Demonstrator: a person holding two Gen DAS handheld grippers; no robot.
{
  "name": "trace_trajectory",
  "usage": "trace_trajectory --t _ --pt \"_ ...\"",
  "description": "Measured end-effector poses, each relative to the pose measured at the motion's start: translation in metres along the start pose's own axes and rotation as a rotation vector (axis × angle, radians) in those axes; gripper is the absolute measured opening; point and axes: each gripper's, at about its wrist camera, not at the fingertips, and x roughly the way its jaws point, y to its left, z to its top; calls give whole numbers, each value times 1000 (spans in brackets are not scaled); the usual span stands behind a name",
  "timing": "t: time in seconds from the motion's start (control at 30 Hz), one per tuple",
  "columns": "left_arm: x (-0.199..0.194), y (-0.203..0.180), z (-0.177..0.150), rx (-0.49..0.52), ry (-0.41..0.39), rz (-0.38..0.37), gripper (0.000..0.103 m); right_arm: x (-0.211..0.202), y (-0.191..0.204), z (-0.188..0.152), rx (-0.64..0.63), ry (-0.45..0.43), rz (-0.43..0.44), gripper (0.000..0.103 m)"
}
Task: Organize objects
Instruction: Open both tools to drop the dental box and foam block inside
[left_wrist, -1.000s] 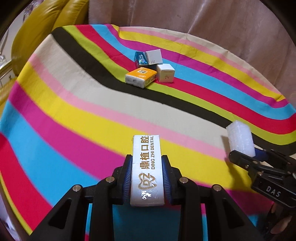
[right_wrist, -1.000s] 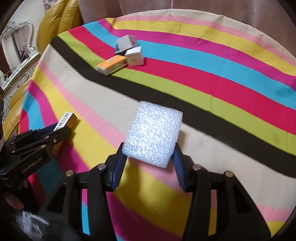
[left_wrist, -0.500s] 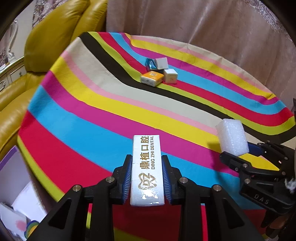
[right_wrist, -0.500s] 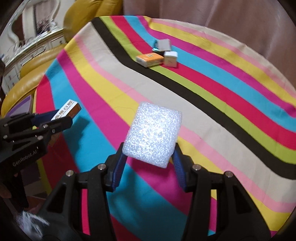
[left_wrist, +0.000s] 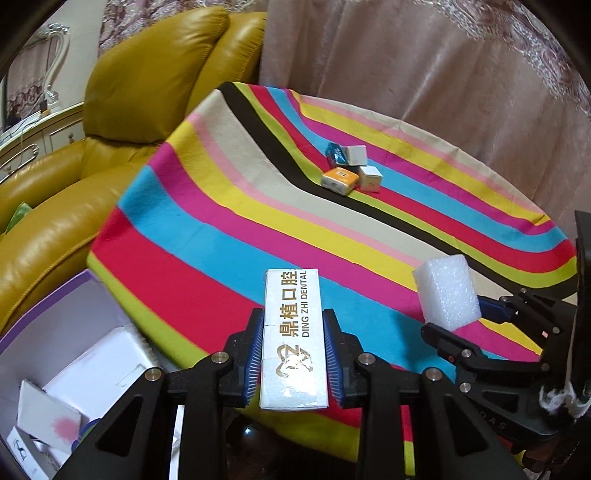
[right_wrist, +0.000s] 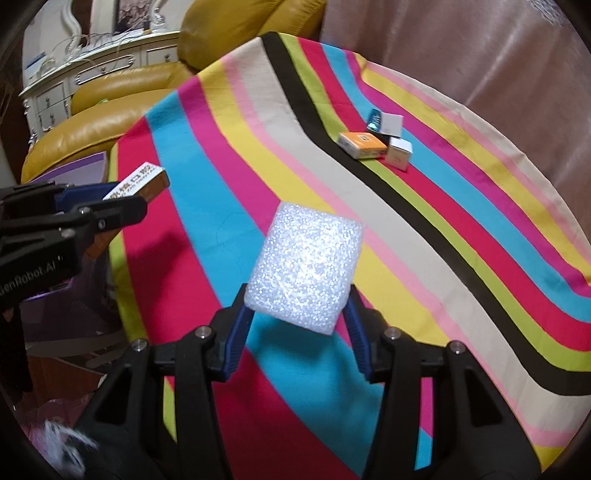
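My left gripper (left_wrist: 293, 341) is clamped narrow on the white dental box (left_wrist: 293, 332), blue pads flat against its two long sides, the box's long axis running straight out along the fingers toward twelve o'clock. My right gripper (right_wrist: 299, 314) stands somewhat wider, closed on the white foam block (right_wrist: 306, 275), which sits a little skewed between the pads and juts out past them. Both loads hang in the air above the near edge of the striped tablecloth (left_wrist: 221, 229). What the next move turns on, as I read it, is the purple-rimmed bin (left_wrist: 55, 325) that shows at about eight o'clock in the left wrist view, below the table's edge and already holding white cartons (left_wrist: 110, 358). It lies off to the left of both tools, so my left hand is the nearer one; in the right wrist view the left gripper (right_wrist: 110, 206) sits at nine o'clock, between the foam and that bin. I judge the dental box should go in first, with the foam following across. The remaining small boxes (left_wrist: 347, 168) cluster at about one o'clock, well apart on the far side of the cloth, touching one another.
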Motion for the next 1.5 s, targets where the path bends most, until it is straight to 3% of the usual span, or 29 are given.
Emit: trace_trajectory --t 0.7,1.13,1.5 --pt "-52 115 -41 -173 -11 160 32 -13 104 20 -228 -37 98 53" --pt "-70 182 -61 -301 -18 250 32 -5 193 38 -432 -57 176 53" --pt "-70 216 -75 -360 11 311 32 8 225 42 -490 -51 238 53"
